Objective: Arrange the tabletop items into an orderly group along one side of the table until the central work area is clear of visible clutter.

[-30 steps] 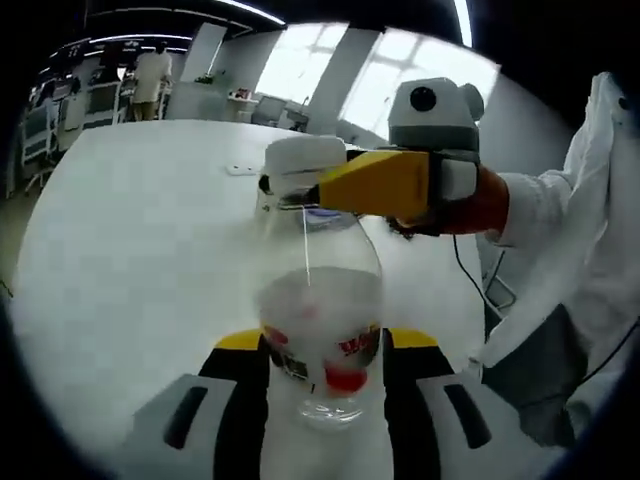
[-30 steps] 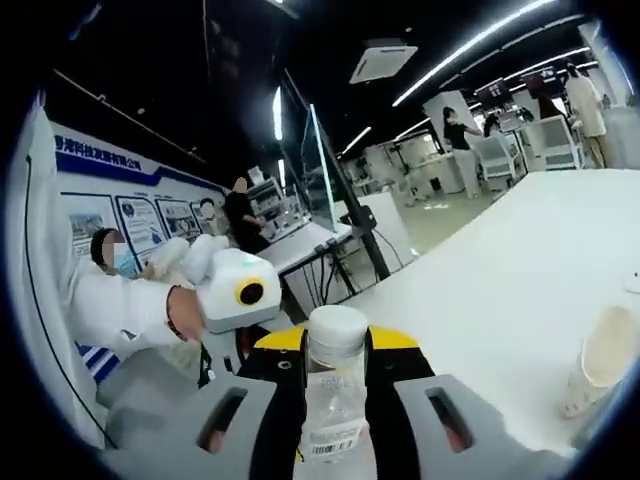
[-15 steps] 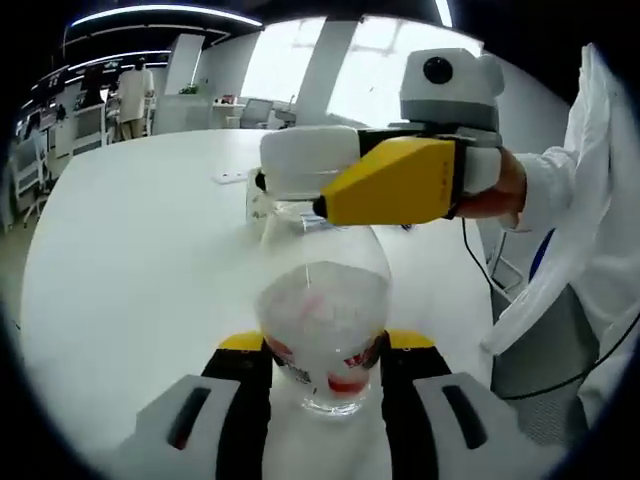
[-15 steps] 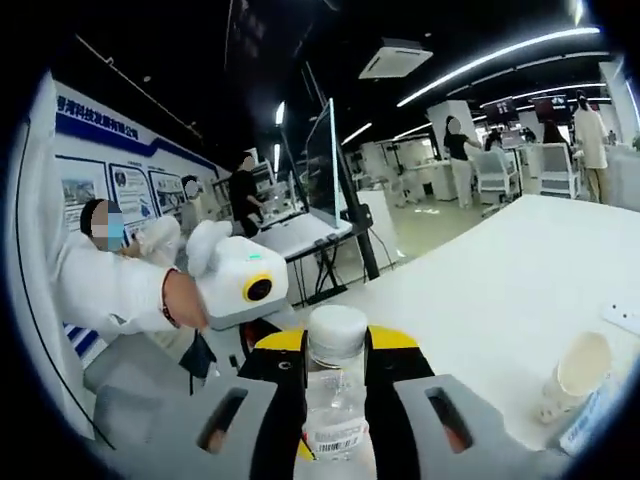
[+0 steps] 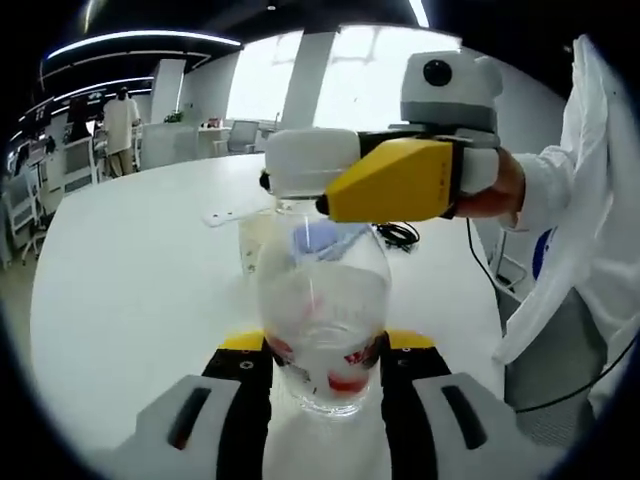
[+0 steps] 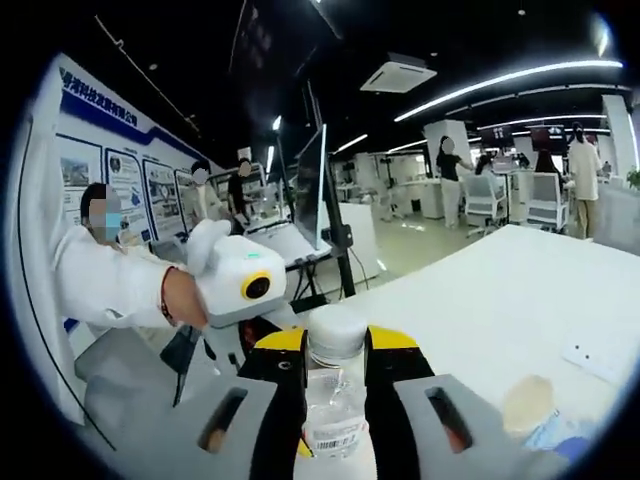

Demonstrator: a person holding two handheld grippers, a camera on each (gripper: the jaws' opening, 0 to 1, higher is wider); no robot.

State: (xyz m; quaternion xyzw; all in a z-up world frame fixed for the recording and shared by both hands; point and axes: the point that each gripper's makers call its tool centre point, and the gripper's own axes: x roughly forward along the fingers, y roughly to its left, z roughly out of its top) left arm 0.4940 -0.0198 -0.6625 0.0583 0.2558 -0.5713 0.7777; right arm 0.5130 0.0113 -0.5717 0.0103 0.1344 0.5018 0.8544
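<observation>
Left gripper [image 5: 322, 368]: its black, yellow-tipped jaws press on either side of the clear plastic bottle's [image 5: 322, 310] lower body, holding it upright above the white table [image 5: 130, 300].
Bottle body: transparent, rounded and smooth, with a red-printed label band sitting between the jaws; its base shows just below them.
Right gripper [image 6: 334, 372]: jaws closed on the neck of the same bottle [image 6: 334, 415], just under the white cap [image 6: 337, 333]; a barcode sticker shows low on the bottle in the right gripper view.
Right gripper in the left gripper view [image 5: 300, 165]: white-and-yellow shell reaching in from the right, clamped over the bottle top, held by a hand [image 5: 500, 190] in a white sleeve.
Left gripper in the right gripper view [image 6: 262, 335]: white body with a yellow ring, coming in from the left, held by a hand [image 6: 185, 298].
Paper cup [image 5: 250, 235]: pale, upright on the table just beyond the bottle; in the right gripper view [image 6: 530, 405] it stands near right.
Blue item [image 6: 555, 435]: beside the cup's base, too blurred to identify.
White flat piece [image 5: 235, 210]: lying on the table farther off.
Black cable [image 5: 400, 235]: coiled on the table, far right.
Background: desks, chairs and standing people under strip lights.
</observation>
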